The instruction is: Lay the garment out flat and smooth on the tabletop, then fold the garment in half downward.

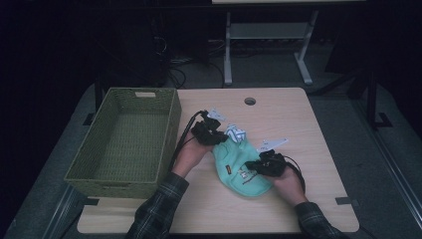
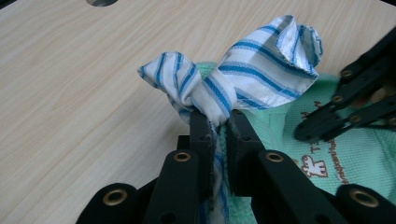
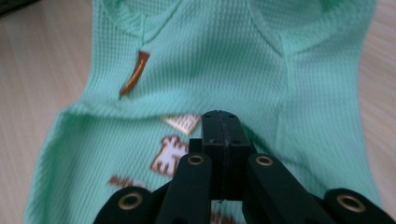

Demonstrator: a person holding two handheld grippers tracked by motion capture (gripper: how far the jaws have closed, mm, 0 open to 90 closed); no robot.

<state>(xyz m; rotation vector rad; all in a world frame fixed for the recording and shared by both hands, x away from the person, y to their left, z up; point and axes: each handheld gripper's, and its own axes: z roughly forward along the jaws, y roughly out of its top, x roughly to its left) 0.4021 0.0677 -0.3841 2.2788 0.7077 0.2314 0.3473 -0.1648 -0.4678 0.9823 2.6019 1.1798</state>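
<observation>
A small mint-green knit garment (image 1: 242,167) lies flat on the wooden table (image 1: 298,119), right of centre and towards the person's edge. A blue-and-white striped cloth (image 2: 243,79) is bunched at its far end, partly resting on the green fabric.

The left gripper (image 1: 217,137) sits at that far end. In the left gripper view its jaws are clamped on a fold of the striped cloth, which rises in a twisted bunch just above the tips. The left hand (image 1: 190,155) wraps the gripper body from behind, with the forearm, in a plaid sleeve (image 1: 160,209), coming in from the bottom edge and angled up to the right.

The right gripper (image 1: 255,168) rests on the near right part of the garment. In the right gripper view its jaws are pressed together with no gap; whether fabric is pinched between them cannot be told. The right hand (image 1: 288,181) holds it from the near right, with the forearm angled up to the left.

A green woven basket (image 1: 166,134) stands at the table's left, just beside the left forearm.
</observation>
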